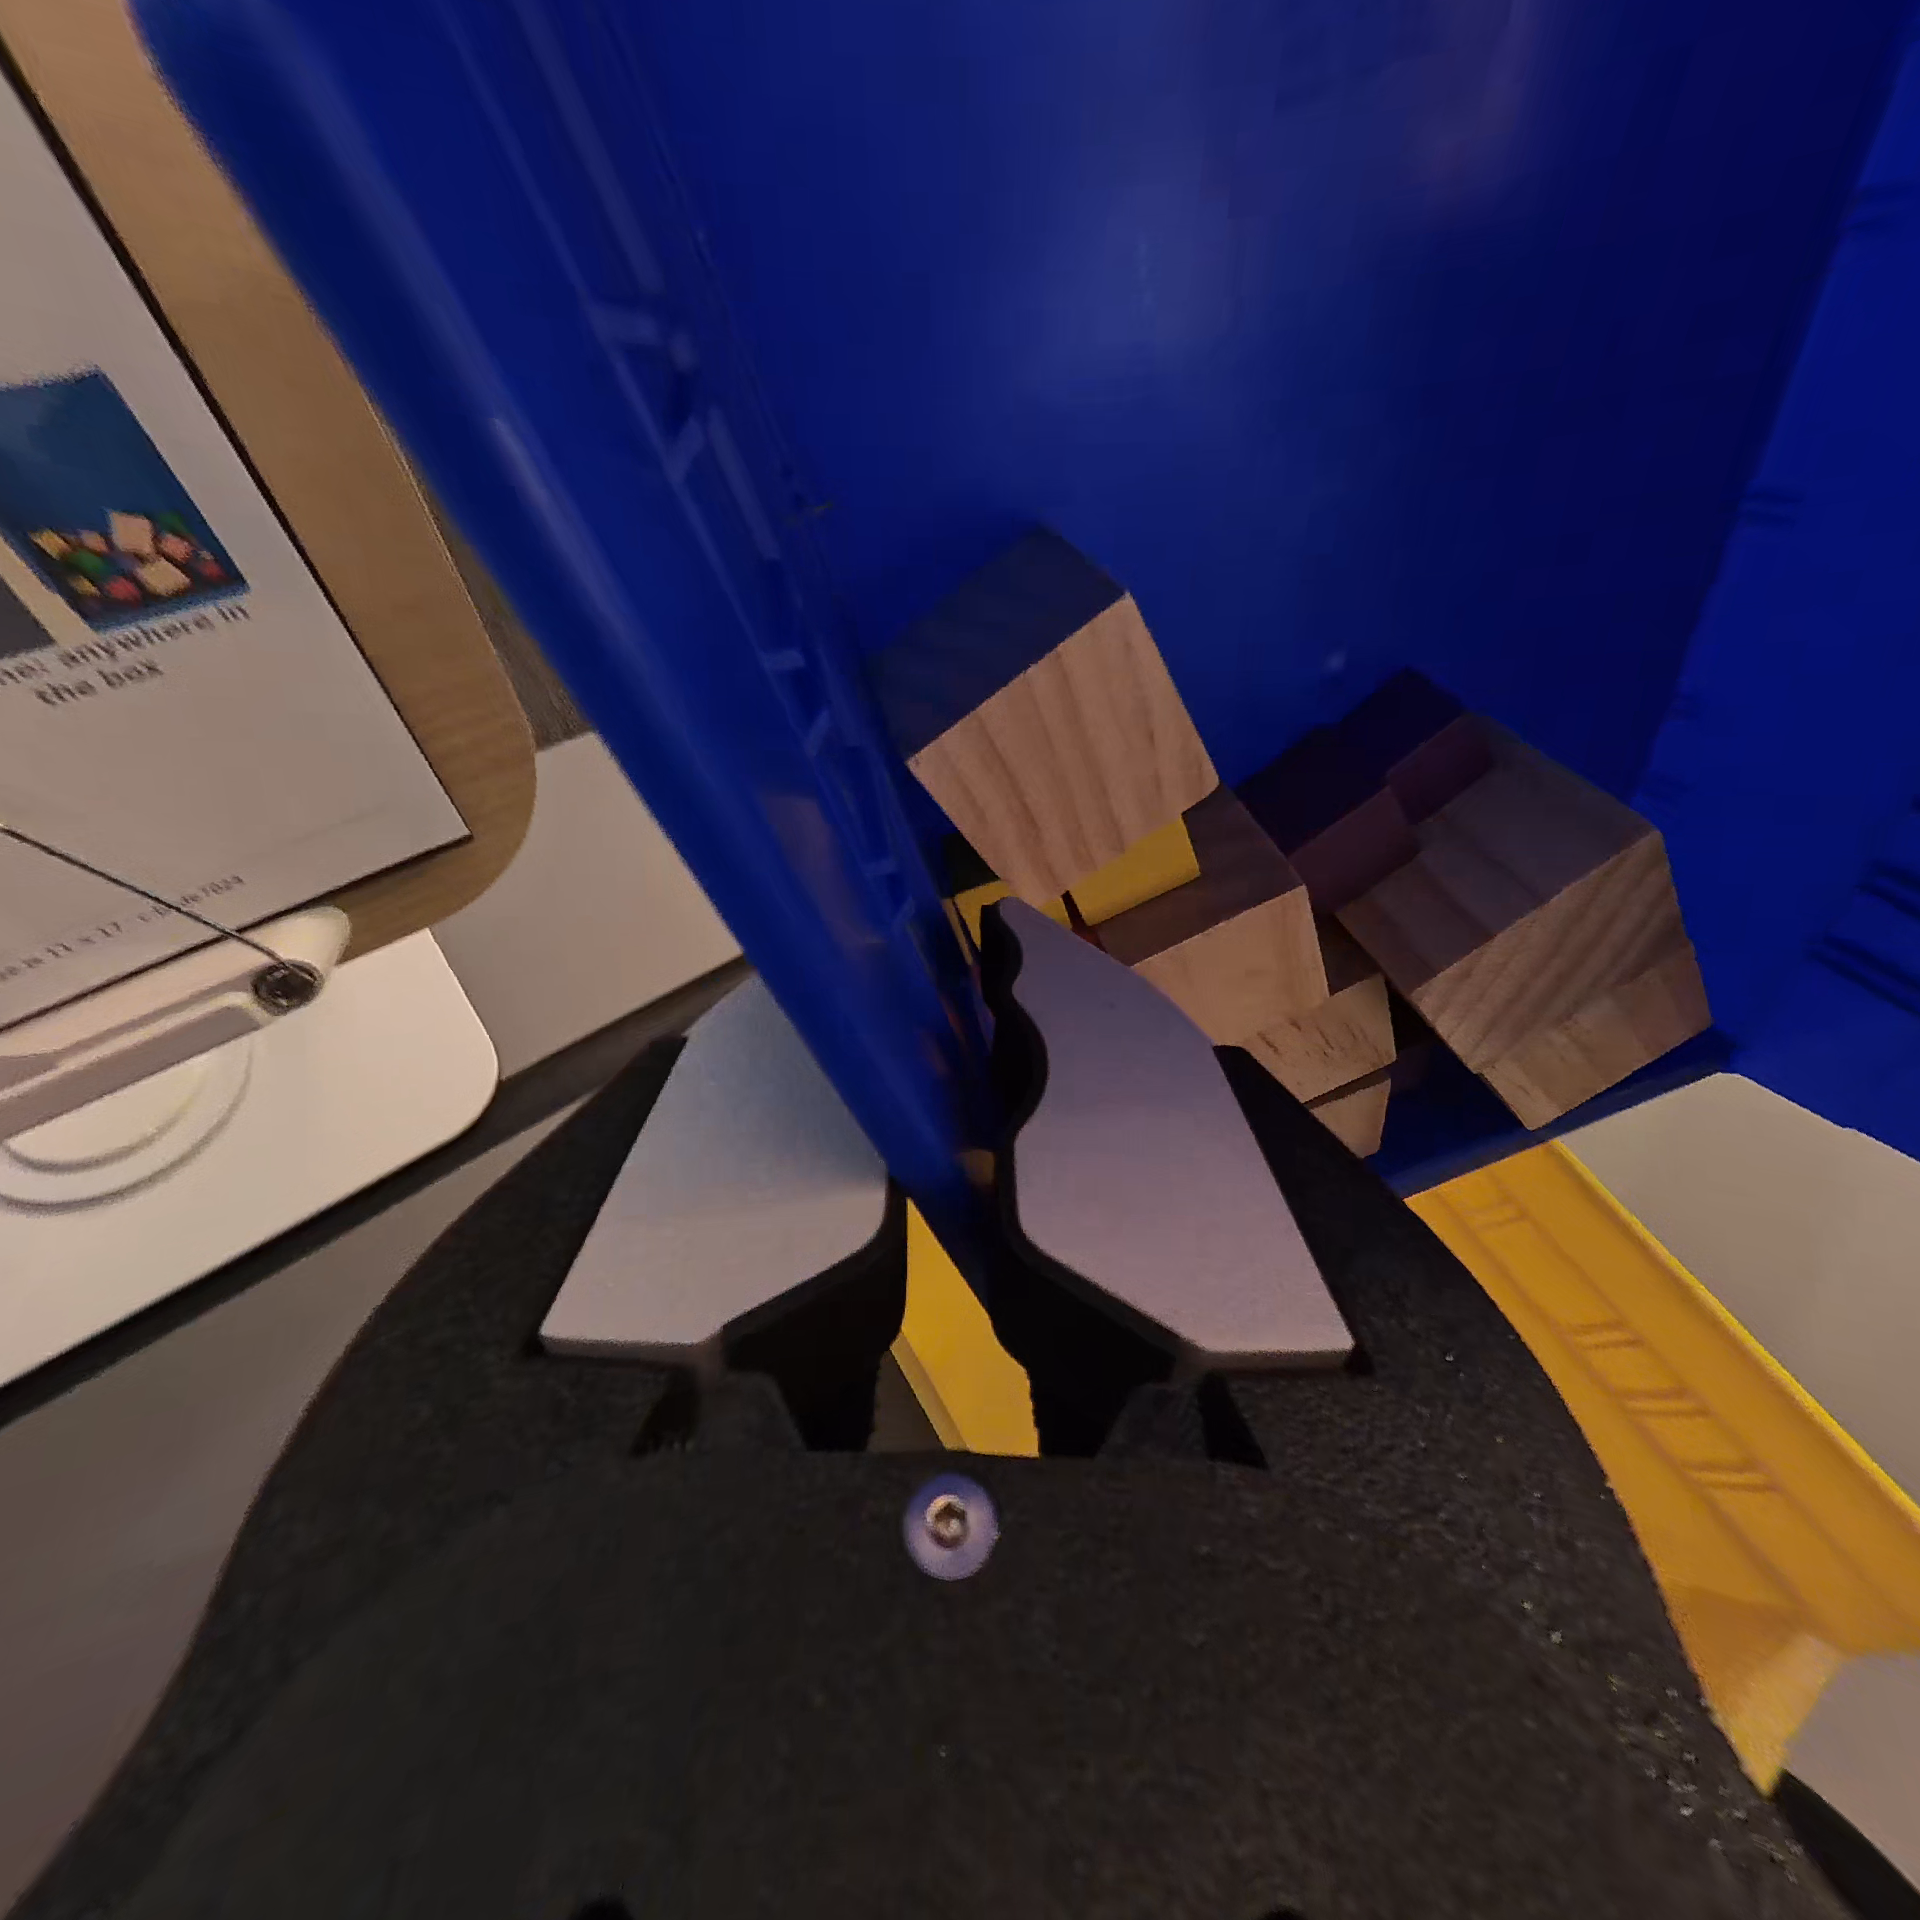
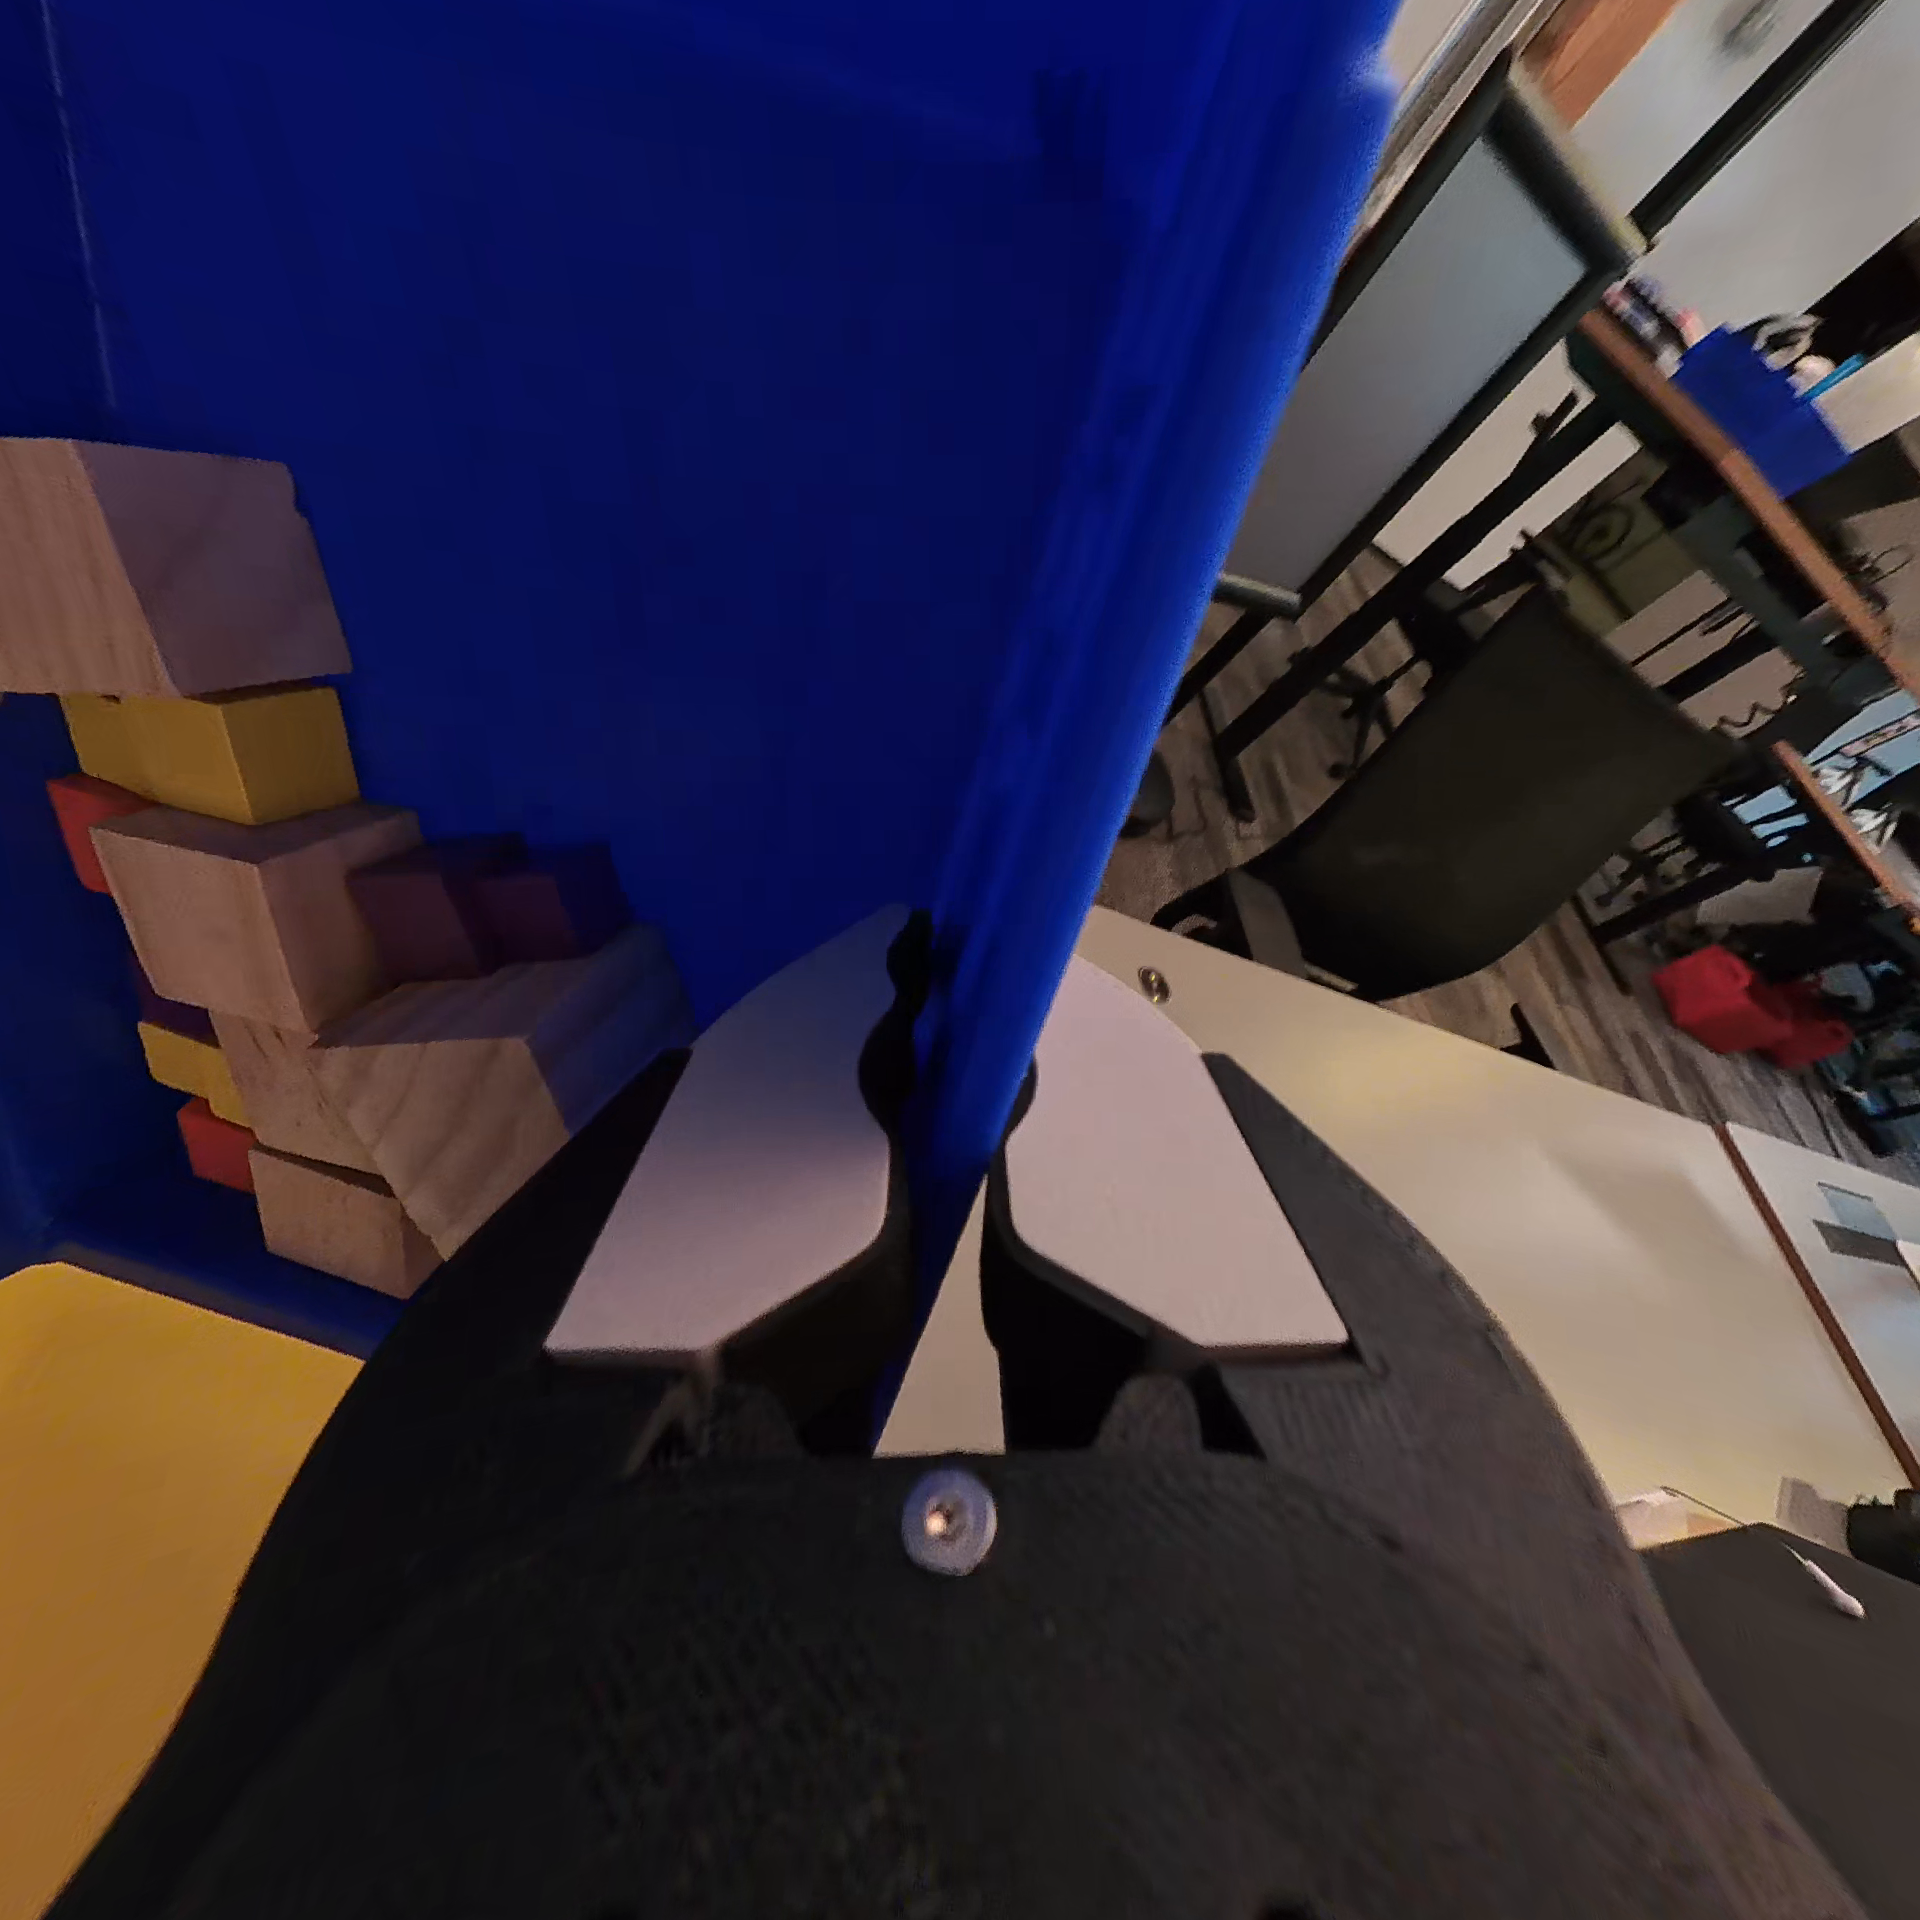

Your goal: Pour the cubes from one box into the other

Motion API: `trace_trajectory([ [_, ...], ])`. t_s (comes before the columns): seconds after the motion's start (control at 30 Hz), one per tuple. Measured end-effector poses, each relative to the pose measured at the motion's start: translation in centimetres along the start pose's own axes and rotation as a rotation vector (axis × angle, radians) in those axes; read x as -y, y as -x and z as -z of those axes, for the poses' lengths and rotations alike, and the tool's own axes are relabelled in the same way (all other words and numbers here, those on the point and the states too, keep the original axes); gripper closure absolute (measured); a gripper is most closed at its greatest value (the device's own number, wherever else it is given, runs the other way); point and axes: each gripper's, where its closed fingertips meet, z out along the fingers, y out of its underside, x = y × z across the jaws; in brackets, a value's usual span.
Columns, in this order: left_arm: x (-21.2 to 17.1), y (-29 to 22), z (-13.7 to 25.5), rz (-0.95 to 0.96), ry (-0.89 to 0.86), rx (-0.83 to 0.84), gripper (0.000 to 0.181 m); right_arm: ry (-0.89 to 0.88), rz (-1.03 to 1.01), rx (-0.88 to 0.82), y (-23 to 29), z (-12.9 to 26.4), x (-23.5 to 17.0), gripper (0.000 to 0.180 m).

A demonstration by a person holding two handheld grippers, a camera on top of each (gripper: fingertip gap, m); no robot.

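Blue box (image 1: 1143, 312) tipped over yellow box (image 1: 1621, 1392)
Opposite walls are pinched by left tool (image 1: 961, 1049) and right tool (image 2: 940, 1039); cubes (image 2: 312, 935) are piled, seemingly, against its lowered end.

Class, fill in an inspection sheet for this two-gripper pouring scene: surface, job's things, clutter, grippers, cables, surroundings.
Surface: pale table, partly bare.
Job's things: blue box tipped up, wooden and coloured cubes piled at its low end; yellow box beneath.
Clutter: instruction sheet on a stand.
Grippers: left gripper shut on one blue box wall; right gripper shut on the opposite wall.
Cables: thin wire across the sheet.
Surroundings: black chair, desks, red item on the floor.
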Motion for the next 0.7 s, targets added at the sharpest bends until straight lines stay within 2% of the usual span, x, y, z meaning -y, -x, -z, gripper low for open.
trace_trajectory([
  [0.33,1.0,-0.6,1.4,-0.084,-0.142,0.015,0.170,-0.172,-0.020,-0.084,-0.3,2.5,0.2,0.174],
  [0.5,0.5,-0.6,1.3,-0.076,-0.131,0.010,0.170,-0.165,-0.027,-0.089,0.1,2.6,-0.4,0.174],
  [0.7,0.7,-0.6,2.0,-0.077,-0.200,-0.008,0.170,-0.227,0.016,-0.131,0.2,3.9,0.6,0.174],
])
